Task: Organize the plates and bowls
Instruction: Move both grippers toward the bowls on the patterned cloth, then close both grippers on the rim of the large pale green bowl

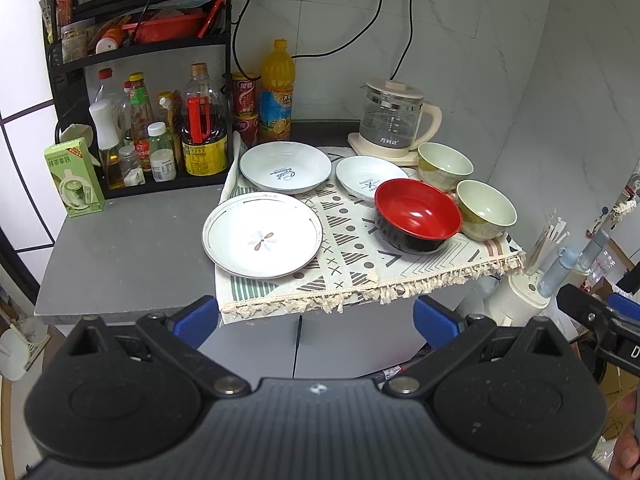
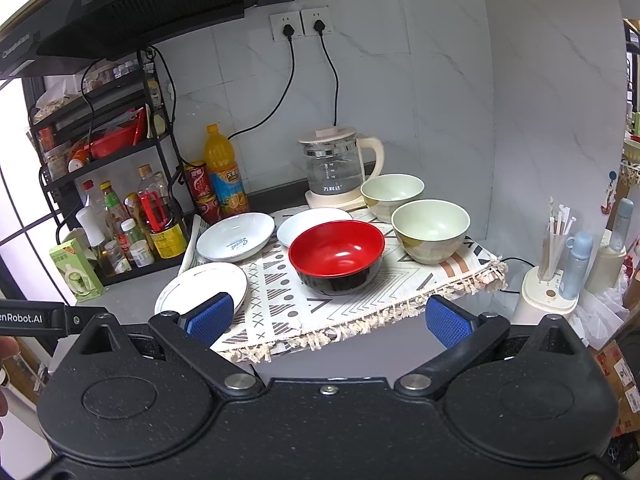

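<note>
Both the left gripper (image 1: 316, 316) and right gripper (image 2: 326, 318) are hovering with jaws spread wide, empty; the red bowl (image 2: 337, 256) is partly hiding a small plate (image 2: 304, 224).

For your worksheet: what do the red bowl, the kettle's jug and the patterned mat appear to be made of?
Red bowl: likely lacquered plastic, with glossy highlights and a black outside. Kettle jug: clear glass, see-through with printed marks. Patterned mat: woven fabric, matte with a tasselled fringe.

The round white plate with the blue rim (image 1: 285, 167) says "Sweet" in blue. The clear glass kettle (image 1: 390, 124) shows "万利达". The black gripper arm (image 2: 32, 317) reads "enRobot.AI".
</note>
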